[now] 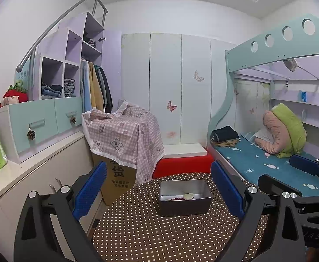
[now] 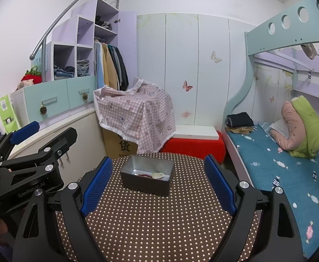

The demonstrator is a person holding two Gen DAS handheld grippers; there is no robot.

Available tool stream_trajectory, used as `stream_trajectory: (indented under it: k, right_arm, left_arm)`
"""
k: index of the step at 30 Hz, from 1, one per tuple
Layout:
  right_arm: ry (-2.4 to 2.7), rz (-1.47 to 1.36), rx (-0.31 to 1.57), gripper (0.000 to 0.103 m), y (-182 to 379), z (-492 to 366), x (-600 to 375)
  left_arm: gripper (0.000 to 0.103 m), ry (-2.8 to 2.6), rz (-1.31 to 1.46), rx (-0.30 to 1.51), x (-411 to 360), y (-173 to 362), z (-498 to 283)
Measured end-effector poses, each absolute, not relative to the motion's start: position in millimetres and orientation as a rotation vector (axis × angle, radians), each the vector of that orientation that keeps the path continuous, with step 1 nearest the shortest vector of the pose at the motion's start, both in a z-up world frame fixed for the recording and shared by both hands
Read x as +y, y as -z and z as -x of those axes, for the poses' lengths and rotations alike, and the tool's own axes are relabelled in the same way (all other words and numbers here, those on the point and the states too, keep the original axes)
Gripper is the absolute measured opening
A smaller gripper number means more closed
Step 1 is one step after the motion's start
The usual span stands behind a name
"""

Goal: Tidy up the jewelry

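My left gripper wide apart, empty, above dotted surface. My right gripper likewise spread, empty. Tin sits on surface ahead, between both, touching neither. Inside tin: red beads beside pale shell-like piece. Bed at right.

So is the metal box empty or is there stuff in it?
Not empty. The open metal box holds a dark red bead string and a pale shell-like piece on its bottom.
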State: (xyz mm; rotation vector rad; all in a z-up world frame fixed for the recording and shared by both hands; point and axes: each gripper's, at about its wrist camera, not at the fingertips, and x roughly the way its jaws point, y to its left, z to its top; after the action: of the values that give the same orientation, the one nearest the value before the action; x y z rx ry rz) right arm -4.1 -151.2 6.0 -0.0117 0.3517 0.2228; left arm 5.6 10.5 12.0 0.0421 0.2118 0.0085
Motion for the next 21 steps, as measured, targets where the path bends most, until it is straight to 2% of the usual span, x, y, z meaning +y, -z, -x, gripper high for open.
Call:
stream_trajectory:
  k: [21]
  right_arm:
    - [-0.219,0.013,0.358,0.083,-2.8,3.1,-147.2]
  left_arm:
    - [0.093,-0.006,-0.044,0.228,14.0,-10.5,-7.6]
